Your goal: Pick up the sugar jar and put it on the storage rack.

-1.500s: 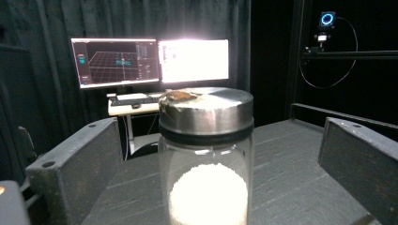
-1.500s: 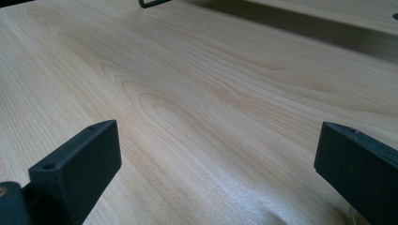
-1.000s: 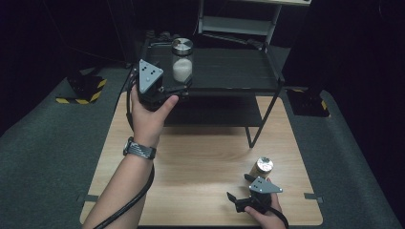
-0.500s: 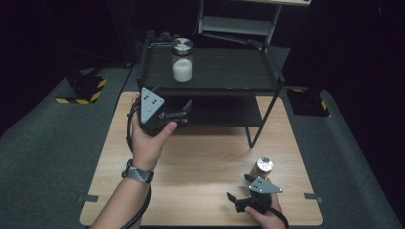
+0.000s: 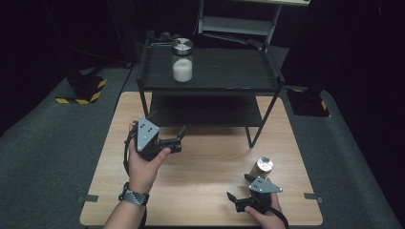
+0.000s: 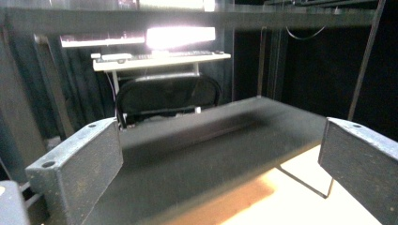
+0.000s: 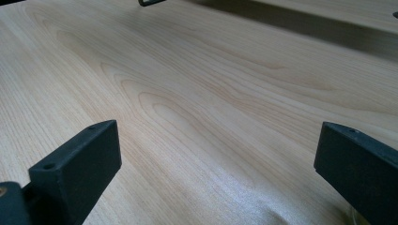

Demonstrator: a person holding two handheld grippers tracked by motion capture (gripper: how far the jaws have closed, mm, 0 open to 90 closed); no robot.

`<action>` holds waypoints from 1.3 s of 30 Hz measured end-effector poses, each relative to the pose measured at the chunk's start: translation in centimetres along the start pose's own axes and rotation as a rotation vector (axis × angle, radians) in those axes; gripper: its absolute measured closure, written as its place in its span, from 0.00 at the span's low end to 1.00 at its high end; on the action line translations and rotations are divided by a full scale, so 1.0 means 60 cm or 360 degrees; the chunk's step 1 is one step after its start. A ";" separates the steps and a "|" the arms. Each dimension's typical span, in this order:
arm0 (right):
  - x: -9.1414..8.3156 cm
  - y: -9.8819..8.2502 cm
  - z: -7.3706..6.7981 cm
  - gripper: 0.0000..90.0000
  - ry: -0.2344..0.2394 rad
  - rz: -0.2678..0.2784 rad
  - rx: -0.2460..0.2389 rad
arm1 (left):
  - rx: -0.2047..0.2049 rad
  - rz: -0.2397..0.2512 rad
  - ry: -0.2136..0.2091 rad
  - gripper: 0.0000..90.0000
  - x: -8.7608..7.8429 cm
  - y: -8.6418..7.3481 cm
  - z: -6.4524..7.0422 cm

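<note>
A glass jar (image 5: 182,62) with white contents and a silver lid stands upright on the top shelf of a black rack (image 5: 224,85). My left gripper (image 5: 168,125) hovers over the table in front of the rack, open and empty. In the left gripper view, the left gripper (image 6: 220,154) has its jaws spread wide and faces the rack's lower shelf (image 6: 211,136). Near the table's front right, my right gripper (image 5: 239,187) rests low, open and empty. A small jar (image 5: 263,166) with brown contents and a metal lid stands just behind it. The right gripper (image 7: 218,159) looks across bare wood.
The rack takes up the far half of the wooden table (image 5: 205,167). Grey carpet surrounds the table, with black-and-yellow tape (image 5: 81,98) at the left. A white shelf unit (image 5: 239,24) stands behind the rack.
My left gripper has drawn back from beside the white-filled jar on the top shelf, coming down and toward the person. The jar stays on the shelf. The right gripper has not moved.
</note>
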State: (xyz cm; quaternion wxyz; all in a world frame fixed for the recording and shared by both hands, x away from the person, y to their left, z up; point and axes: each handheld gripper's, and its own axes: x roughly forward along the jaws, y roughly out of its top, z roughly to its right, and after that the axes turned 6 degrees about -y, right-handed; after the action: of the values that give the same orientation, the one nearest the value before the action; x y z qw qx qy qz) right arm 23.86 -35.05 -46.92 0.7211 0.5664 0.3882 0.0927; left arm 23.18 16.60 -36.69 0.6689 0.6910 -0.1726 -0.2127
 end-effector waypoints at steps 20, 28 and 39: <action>0.000 0.000 -0.001 0.01 -0.0006 -0.0001 -0.0002 | -0.0088 -0.0229 -0.0081 0.01 -0.027 -0.118 0.008; 0.000 0.001 -0.003 0.01 -0.0011 -0.0002 -0.0005 | -0.0114 -0.0343 -0.0096 0.01 -0.036 -0.153 0.016; 0.002 0.004 -0.007 0.01 -0.0023 -0.0020 -0.0024 | -0.0031 -0.0550 -0.0099 0.01 -0.039 -0.184 0.024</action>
State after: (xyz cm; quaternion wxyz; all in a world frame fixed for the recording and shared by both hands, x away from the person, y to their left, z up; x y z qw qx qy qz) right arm 23.74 -34.60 -46.75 0.7287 0.5590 0.3859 0.0869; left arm 19.91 17.12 -47.56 0.6233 0.6970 -0.0699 -0.3476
